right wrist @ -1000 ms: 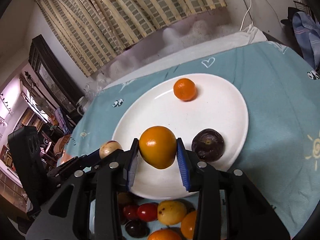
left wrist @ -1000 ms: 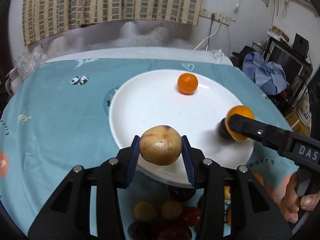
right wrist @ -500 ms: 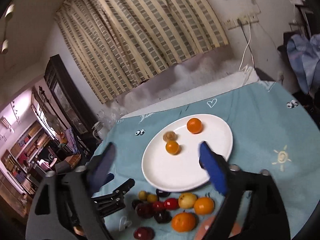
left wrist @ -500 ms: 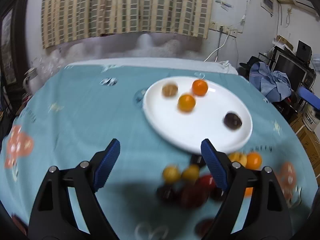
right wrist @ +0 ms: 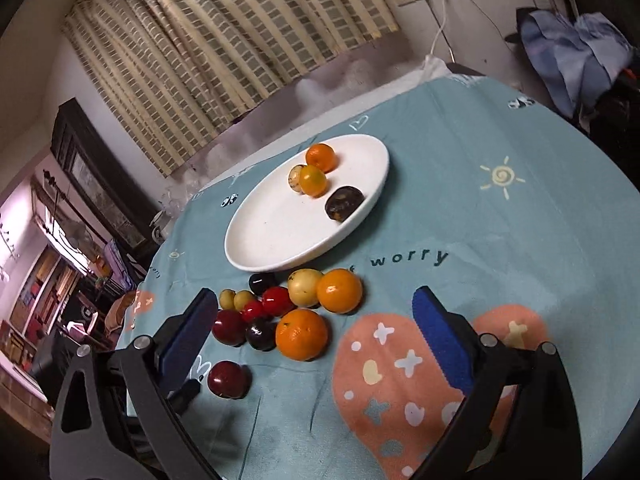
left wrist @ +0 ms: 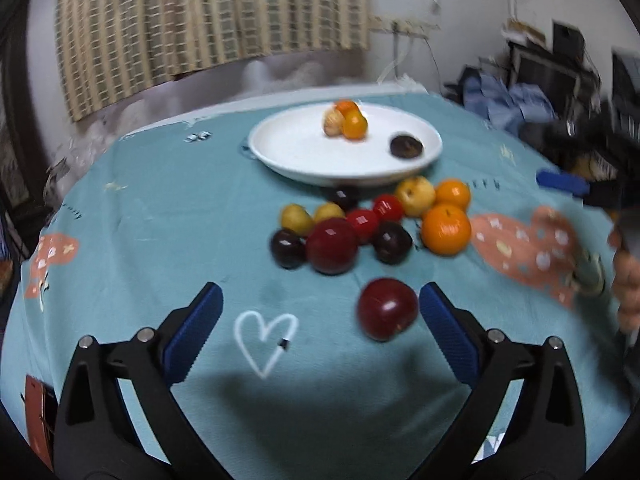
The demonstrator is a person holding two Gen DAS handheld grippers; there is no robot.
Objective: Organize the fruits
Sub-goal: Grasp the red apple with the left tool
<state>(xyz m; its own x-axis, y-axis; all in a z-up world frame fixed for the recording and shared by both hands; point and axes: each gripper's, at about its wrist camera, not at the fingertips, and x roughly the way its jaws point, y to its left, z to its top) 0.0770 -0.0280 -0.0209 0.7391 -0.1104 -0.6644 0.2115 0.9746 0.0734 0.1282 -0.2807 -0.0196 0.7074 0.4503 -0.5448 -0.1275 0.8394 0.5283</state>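
Observation:
A white plate (left wrist: 296,152) (right wrist: 276,236) sits at the far side of the teal cloth. It holds an orange (right wrist: 321,157), a yellow-orange fruit (right wrist: 313,180), a tan fruit (right wrist: 296,176) and a dark fruit (left wrist: 406,146) (right wrist: 344,203). Several loose fruits (left wrist: 360,224) (right wrist: 296,308) lie in a pile in front of the plate. One red plum (left wrist: 387,309) (right wrist: 227,379) lies apart, nearer me. My left gripper (left wrist: 320,290) is empty above the cloth, its jaws opening, the red plum lying between them near the right finger. My right gripper (right wrist: 314,295) stands open and empty, back from the pile.
The cloth carries a white heart (left wrist: 266,334) and pink patches (right wrist: 404,384). A hand (left wrist: 628,292) shows at the right edge of the left wrist view. Blue clothing (right wrist: 576,52) and dark furniture stand beyond the table's right side.
Both grippers let go of their fruits, opened wide and drew back from the plate. The tan fruit and the yellow-orange one now rest on the plate by the orange.

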